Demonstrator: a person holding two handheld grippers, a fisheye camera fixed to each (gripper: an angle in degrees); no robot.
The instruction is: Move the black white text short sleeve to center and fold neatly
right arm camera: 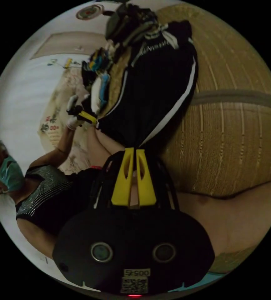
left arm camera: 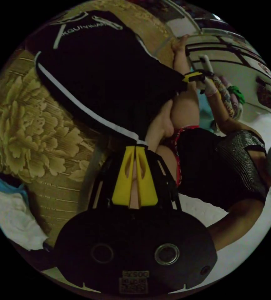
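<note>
Left gripper (left arm camera: 135, 149): jaws closed on the white-trimmed hem of the black shirt (left arm camera: 104, 78). Right gripper (right arm camera: 133, 150): likewise pinching an edge. The shirt hangs at twelve o'clock above the floral mat (left arm camera: 26, 131). Risk: thin pinches may slip, dropping it bunched.

Each camera rides close behind its own yellow jaws, aimed along them. Both views share the black white-striped short-sleeve shirt (left arm camera: 104, 72) (right arm camera: 151, 93), gold woven floral mat (left arm camera: 26, 131) (right arm camera: 235, 140), and seated person.
</note>
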